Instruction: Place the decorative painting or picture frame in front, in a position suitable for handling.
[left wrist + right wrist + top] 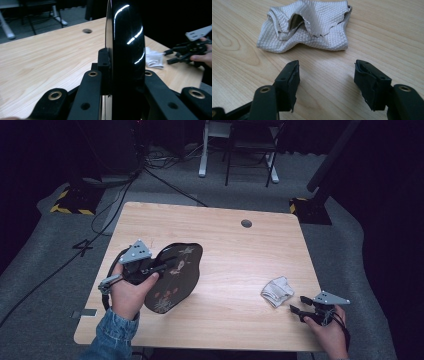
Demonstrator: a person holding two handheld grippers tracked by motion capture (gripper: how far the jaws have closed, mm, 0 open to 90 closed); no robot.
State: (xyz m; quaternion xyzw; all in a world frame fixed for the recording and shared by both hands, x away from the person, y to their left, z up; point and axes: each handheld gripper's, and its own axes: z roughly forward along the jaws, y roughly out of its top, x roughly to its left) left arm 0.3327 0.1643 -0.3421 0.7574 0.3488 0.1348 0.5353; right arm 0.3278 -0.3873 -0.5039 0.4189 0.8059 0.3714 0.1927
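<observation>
Two left gripper (pixel 167 267) fingers are pinching the black tray (pixel 127 50), hiding its decoration; the right gripper (pixel 325 82) is spreading its fingers before the cloth (pixel 309 27).

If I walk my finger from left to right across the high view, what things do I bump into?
left gripper → black tray → grey cloth → right gripper

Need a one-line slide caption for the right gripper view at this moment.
Right gripper, jaws open, poised just short of the crumpled grey cloth on the wooden table.
</observation>
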